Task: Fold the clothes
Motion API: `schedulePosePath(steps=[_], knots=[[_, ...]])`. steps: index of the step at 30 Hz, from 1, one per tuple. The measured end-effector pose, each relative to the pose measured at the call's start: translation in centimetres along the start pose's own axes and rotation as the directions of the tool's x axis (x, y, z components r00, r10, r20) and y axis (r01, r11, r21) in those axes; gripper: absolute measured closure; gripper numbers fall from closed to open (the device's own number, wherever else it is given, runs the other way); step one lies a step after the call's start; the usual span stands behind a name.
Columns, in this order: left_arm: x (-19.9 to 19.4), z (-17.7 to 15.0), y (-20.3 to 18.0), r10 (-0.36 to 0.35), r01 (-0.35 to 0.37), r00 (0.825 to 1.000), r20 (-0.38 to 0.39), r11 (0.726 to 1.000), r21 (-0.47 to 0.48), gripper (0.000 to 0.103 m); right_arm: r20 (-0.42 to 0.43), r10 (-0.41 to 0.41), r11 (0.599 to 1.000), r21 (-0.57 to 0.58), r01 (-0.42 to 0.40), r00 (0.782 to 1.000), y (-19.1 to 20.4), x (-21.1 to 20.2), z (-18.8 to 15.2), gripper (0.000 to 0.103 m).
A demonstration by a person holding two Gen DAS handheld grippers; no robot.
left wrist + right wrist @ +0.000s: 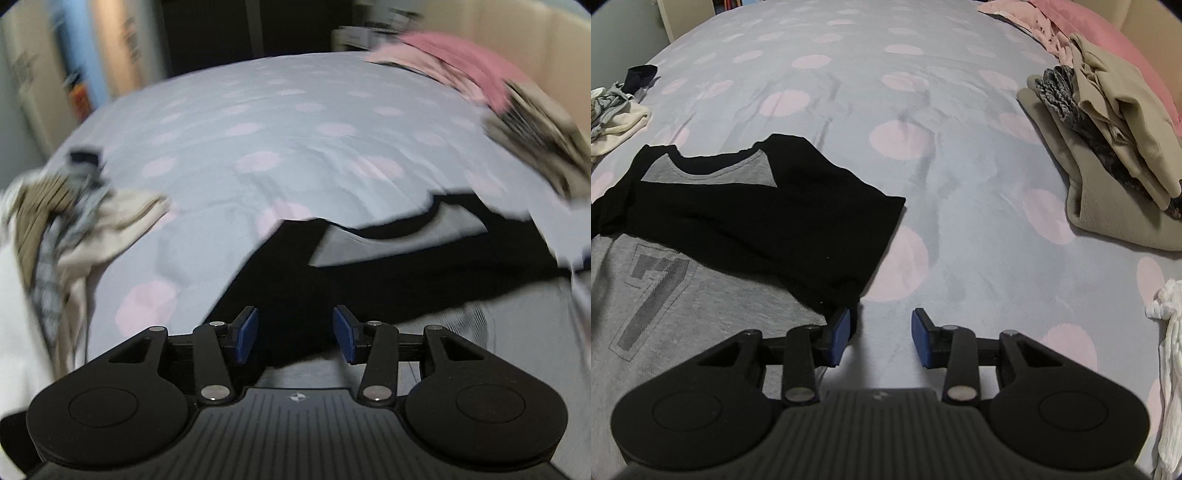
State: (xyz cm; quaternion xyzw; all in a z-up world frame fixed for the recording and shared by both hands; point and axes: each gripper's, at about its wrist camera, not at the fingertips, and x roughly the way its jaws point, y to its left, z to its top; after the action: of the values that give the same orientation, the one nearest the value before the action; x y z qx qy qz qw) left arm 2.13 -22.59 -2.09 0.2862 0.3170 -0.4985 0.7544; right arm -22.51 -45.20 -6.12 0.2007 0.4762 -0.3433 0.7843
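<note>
A grey T-shirt (701, 306) with black sleeves and a large printed number lies flat on the dotted bed sheet (979, 240). One black sleeve (798, 221) is folded in over its chest. My right gripper (880, 334) hovers open at that sleeve's lower corner; the black cloth touches the outer side of its left finger, and only sheet shows between the pads. The left wrist view is blurred. There the same shirt's black sleeve (295, 280) lies under my left gripper (295, 334), whose blue pads stand apart without pressing the cloth.
A stack of folded beige and patterned clothes (1108, 155) sits at the right, with pink bedding (1115, 33) behind it. A loose heap of clothes (613, 118) lies at the left, and a white garment (1171, 350) at the right edge.
</note>
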Motion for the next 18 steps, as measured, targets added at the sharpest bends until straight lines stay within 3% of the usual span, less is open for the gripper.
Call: schedulePosePath(steps=[3,7,8,9,12,16,18], knots=[[1.2,-0.5,-2.2,0.006,-0.006,1.000,-0.005,0.997,0.078,0.060,-0.004,0.002,1.000,0.001,-0.002,1.000,0.3,0.2,0.1,0.063],[3.2,-0.9,-2.8,0.026,-0.023,0.999,-0.028,0.994,0.102,0.062,-0.002,0.006,1.000,-0.008,-0.006,1.000,0.6,0.2,0.0,0.062],[3.5,-1.0,-2.7,0.045,-0.042,0.999,-0.030,0.994,0.103,0.074,0.000,0.007,1.000,-0.008,-0.007,1.000,0.6,0.2,0.0,0.062],[3.7,-0.9,-2.5,0.061,-0.057,0.997,-0.037,0.994,0.090,0.088,0.001,0.007,1.000,-0.008,-0.007,1.000,0.5,0.2,0.0,0.062],[3.2,-0.2,-0.6,0.026,-0.027,0.999,-0.028,1.000,-0.014,0.096,-0.002,0.003,1.000,-0.006,-0.003,1.000,0.5,0.3,-0.1,0.062],[1.8,1.1,2.3,0.007,-0.005,1.000,0.009,0.991,-0.137,0.096,-0.013,0.001,1.000,-0.006,-0.001,1.000,0.5,0.7,0.0,0.062],[1.5,1.5,3.7,0.032,-0.028,0.999,0.020,0.982,-0.185,0.096,-0.014,0.003,1.000,-0.014,-0.003,1.000,0.6,0.7,0.0,0.062]])
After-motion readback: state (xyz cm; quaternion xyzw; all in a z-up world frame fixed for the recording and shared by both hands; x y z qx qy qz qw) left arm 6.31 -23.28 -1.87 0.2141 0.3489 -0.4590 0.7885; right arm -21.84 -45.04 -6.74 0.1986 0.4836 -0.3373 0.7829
